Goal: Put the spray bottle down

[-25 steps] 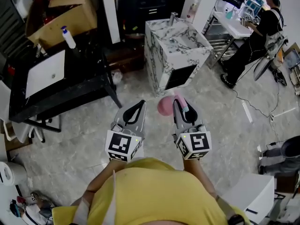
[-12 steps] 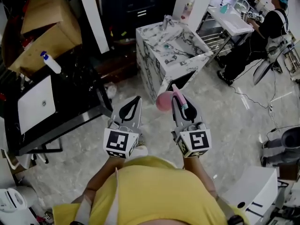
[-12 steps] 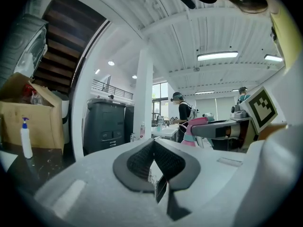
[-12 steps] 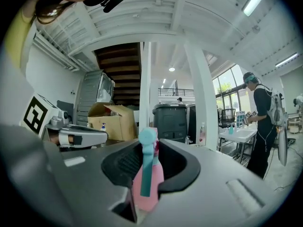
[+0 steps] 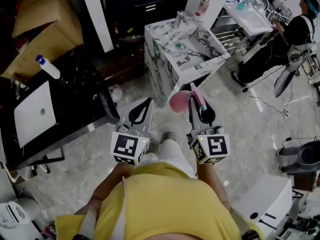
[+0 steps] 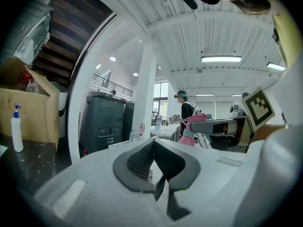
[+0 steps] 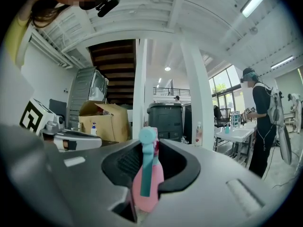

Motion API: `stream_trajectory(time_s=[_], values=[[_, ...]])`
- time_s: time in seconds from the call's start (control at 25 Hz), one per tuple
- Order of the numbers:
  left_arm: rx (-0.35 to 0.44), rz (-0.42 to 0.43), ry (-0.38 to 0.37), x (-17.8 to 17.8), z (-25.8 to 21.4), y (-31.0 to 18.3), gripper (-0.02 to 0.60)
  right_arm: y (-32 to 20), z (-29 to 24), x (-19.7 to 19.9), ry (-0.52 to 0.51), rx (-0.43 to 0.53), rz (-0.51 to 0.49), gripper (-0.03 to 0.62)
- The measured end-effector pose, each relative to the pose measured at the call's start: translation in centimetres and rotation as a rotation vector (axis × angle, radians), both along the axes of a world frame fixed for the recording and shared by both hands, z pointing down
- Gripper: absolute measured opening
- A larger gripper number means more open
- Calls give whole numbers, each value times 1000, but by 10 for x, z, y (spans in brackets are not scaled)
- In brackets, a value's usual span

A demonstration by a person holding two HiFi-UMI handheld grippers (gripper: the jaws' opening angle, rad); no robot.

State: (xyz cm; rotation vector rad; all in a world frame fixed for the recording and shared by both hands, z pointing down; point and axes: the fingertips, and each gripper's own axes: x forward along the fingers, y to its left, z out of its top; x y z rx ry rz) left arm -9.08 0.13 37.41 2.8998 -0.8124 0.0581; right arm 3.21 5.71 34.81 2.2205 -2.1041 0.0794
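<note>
Overhead, the head view lays out the room. A black table (image 5: 75,99) with a white inset basin fills ten o'clock. A marble-patterned sink block (image 5: 165,59) stands at twelve. A cardboard box (image 5: 42,24) sits at eleven, with a white pump bottle (image 5: 48,67) just beside it. A person in dark clothes (image 5: 295,34) stands at a white counter at two o'clock. Only this view shows the pale stone floor (image 5: 250,134) and the holder's yellow shirt (image 5: 165,204). The gripper views look level instead and take in the ribbed ceiling with its strip lights (image 6: 221,59).

Both forearms reach forward side by side, and each gripper points level toward twelve o'clock with its marker cube nearest the body. The left gripper (image 5: 149,100) has its jaws pressed together with nothing between them, as its own view confirms (image 6: 153,142). The right gripper (image 5: 196,101) pinches the pink spray bottle (image 5: 179,102) near its head. In the right gripper view the teal trigger faces the camera and the pink body (image 7: 147,183) drops below the jaws. The bottle hangs in the air over the floor, short of the sink block, at eleven o'clock from the right gripper's tips.
</note>
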Motion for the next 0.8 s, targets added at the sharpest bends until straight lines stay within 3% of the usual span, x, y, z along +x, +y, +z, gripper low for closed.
stream_trajectory(time_s=[0.4, 0.8], values=[[17, -37, 11, 16, -3, -44, 0, -51, -7, 25, 9, 41, -32, 84], [6, -137, -3, 67, -4, -135, 0, -161, -5, 85, -2, 34, -132, 84]])
